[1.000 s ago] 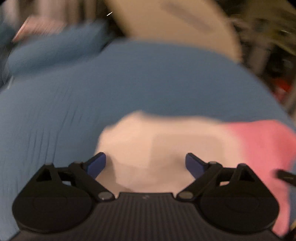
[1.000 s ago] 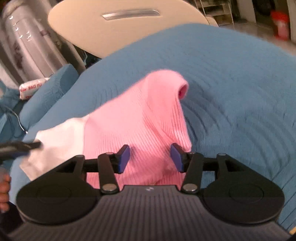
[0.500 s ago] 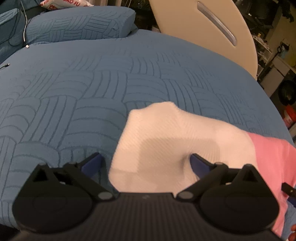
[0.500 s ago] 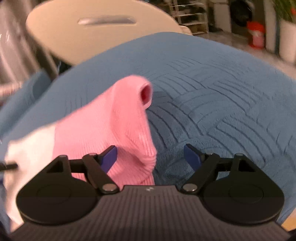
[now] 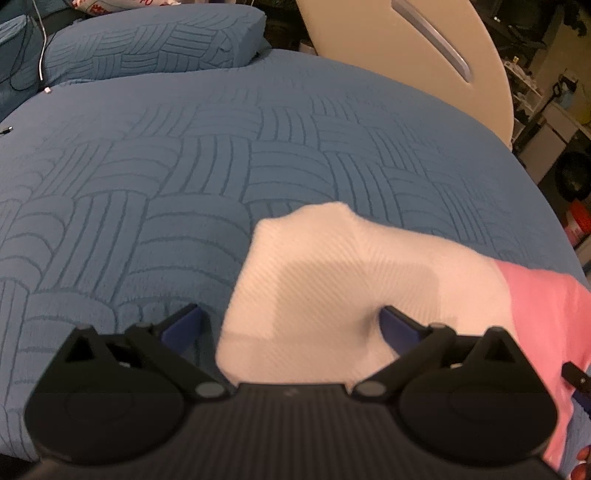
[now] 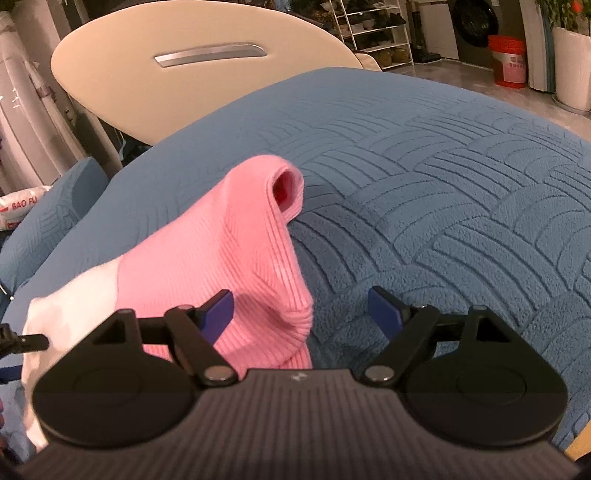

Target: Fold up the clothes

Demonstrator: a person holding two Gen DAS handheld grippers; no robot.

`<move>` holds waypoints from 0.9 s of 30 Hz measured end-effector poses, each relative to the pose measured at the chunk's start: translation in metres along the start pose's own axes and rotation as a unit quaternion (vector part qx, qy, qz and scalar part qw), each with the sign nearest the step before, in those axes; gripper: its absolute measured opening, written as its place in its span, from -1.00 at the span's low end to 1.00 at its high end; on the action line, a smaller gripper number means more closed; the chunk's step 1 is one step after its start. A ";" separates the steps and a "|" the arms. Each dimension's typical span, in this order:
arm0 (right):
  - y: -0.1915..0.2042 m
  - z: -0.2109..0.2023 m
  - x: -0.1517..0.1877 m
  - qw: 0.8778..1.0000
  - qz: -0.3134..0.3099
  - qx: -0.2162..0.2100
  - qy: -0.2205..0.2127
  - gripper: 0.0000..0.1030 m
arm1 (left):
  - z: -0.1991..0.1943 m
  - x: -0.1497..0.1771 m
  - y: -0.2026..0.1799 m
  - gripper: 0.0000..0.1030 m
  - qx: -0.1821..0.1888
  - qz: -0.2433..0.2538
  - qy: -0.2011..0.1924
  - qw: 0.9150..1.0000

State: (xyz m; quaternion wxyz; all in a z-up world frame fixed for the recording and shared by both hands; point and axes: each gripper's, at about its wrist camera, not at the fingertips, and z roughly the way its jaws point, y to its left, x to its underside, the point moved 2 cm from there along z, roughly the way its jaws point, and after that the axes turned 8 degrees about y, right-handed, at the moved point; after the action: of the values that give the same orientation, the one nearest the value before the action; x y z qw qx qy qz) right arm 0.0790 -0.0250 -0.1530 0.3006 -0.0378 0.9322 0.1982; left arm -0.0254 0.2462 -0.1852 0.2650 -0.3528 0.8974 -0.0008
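Note:
A pink and white knit garment lies folded on the blue bedspread (image 5: 184, 155). Its white part (image 5: 332, 277) lies between the spread fingers of my left gripper (image 5: 291, 325), which is open. Its pink part (image 6: 229, 258) ends in a raised sleeve cuff (image 6: 284, 184). My right gripper (image 6: 301, 310) is open, its left finger over the pink cloth and its right finger over bare bedspread (image 6: 443, 184). The pink part also shows at the right in the left wrist view (image 5: 546, 314). The cloth under both gripper bodies is hidden.
A blue pillow (image 5: 147, 40) lies at the head of the bed. A cream headboard (image 6: 192, 62) stands behind the bed. A red bucket (image 6: 508, 59) and shelves (image 6: 373, 29) stand on the floor beyond the right edge.
My right gripper has opened wide and let go of the pink cloth. My left gripper stays open over the white part and has drawn back slightly. The garment has settled on the bed.

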 end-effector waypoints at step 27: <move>0.000 0.001 0.000 1.000 -0.017 0.004 0.003 0.61 | -0.003 0.005 -0.013 1.00 -0.013 0.027 -0.008 1.000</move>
State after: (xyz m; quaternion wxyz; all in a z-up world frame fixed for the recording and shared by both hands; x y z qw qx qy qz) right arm 0.0797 -0.0248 -0.1538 0.3009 -0.0535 0.9331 0.1893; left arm -0.0221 0.2324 -0.1825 0.2675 -0.3317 0.9044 0.0207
